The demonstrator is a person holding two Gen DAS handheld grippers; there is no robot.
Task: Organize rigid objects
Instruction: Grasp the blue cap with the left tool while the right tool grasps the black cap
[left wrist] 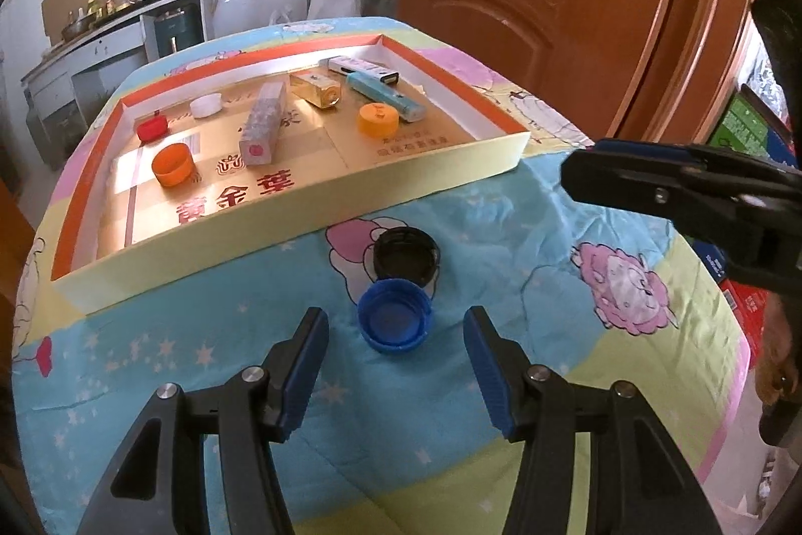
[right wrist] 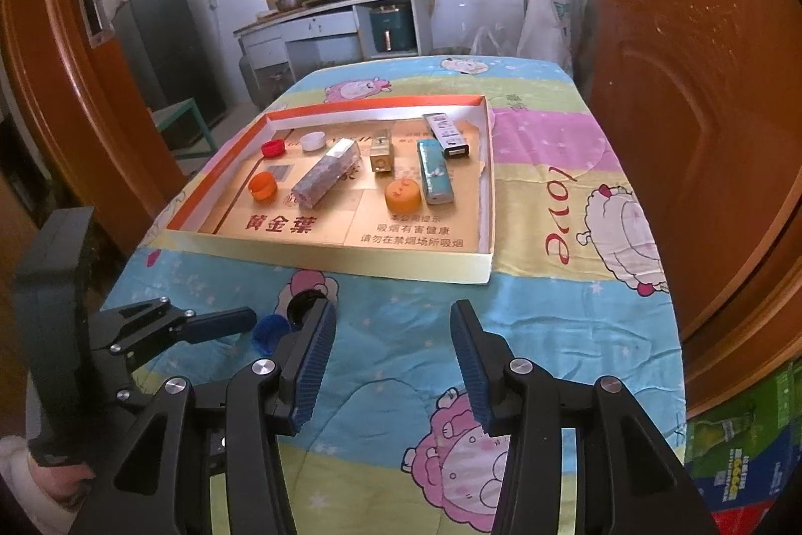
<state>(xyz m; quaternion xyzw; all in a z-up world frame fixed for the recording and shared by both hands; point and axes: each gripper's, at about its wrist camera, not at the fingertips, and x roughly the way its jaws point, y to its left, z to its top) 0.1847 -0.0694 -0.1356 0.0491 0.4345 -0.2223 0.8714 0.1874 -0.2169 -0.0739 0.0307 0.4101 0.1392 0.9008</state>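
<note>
A blue bottle cap [left wrist: 394, 315] lies open side up on the cartoon bedsheet, touching a black cap [left wrist: 407, 255] behind it. My left gripper [left wrist: 396, 334] is open with its fingers on either side of the blue cap, just short of it. A shallow cardboard tray [left wrist: 301, 204] behind holds a red cap [left wrist: 152, 129], a white cap [left wrist: 206, 105], two orange caps [left wrist: 173, 165] [left wrist: 378, 119] and several small boxes. My right gripper [right wrist: 393, 334] is open and empty over the sheet; the blue cap [right wrist: 268, 331] and the black cap [right wrist: 303, 304] lie to its left.
The table [right wrist: 576, 314] is covered by the sheet and drops off on all sides. A brown door [right wrist: 702, 83] stands close on the right. A kitchen counter [right wrist: 326, 18] is far behind. The left gripper's finger [right wrist: 220, 320] shows at the right view's left.
</note>
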